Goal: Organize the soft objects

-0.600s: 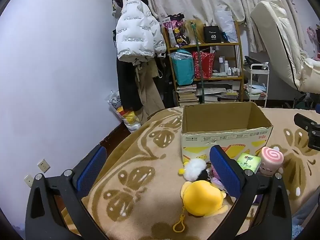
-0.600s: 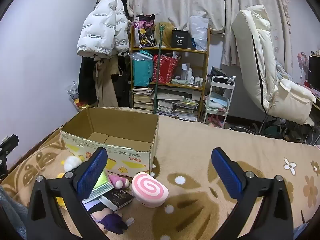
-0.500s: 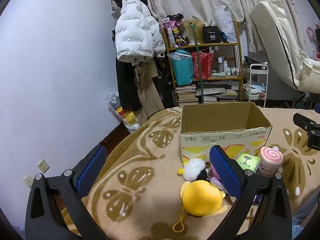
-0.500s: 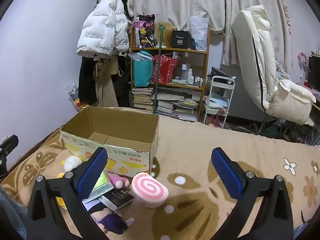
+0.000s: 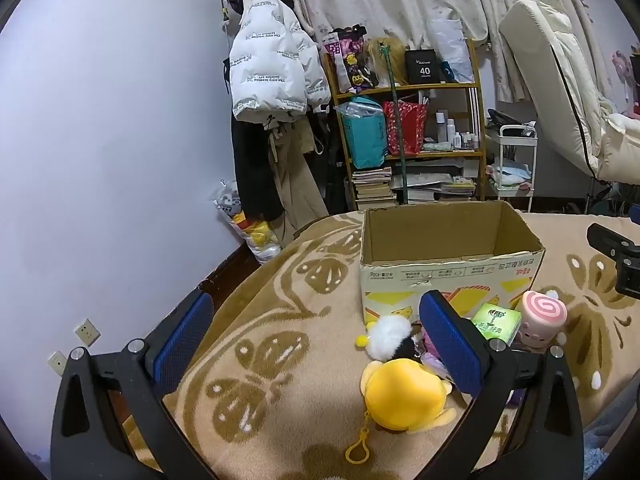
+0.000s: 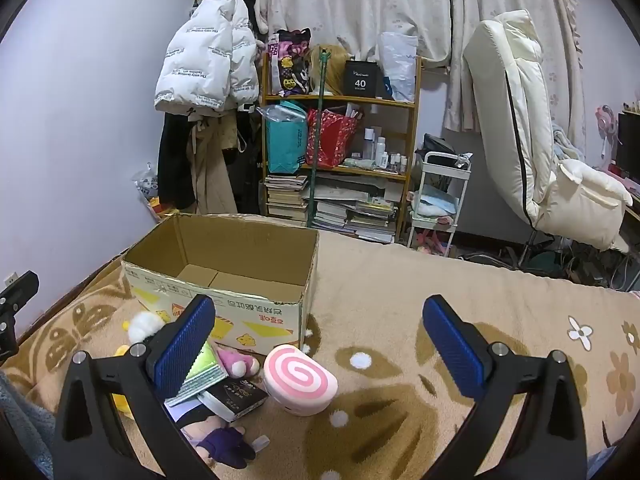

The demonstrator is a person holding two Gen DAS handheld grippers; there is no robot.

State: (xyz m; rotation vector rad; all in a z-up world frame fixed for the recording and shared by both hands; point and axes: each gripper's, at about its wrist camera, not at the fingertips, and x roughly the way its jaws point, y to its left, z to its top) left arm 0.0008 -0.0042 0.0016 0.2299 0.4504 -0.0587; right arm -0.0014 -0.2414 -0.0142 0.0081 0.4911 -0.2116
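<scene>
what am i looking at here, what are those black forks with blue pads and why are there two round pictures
Those are two handheld grippers, one in each of a person's hands. Each carries a fisheye camera looking along its fingers, hence two round pictures. The left gripper and right gripper are both open and hold nothing. On the patterned blanket stands an open cardboard box, which looks empty. In front of it lie a yellow plush, a pink swirl plush, a green tissue pack, a small dark book and more toys.

Even, cool indoor light; soft shadows; sharp focus; strong fisheye bending with dark corners.
</scene>
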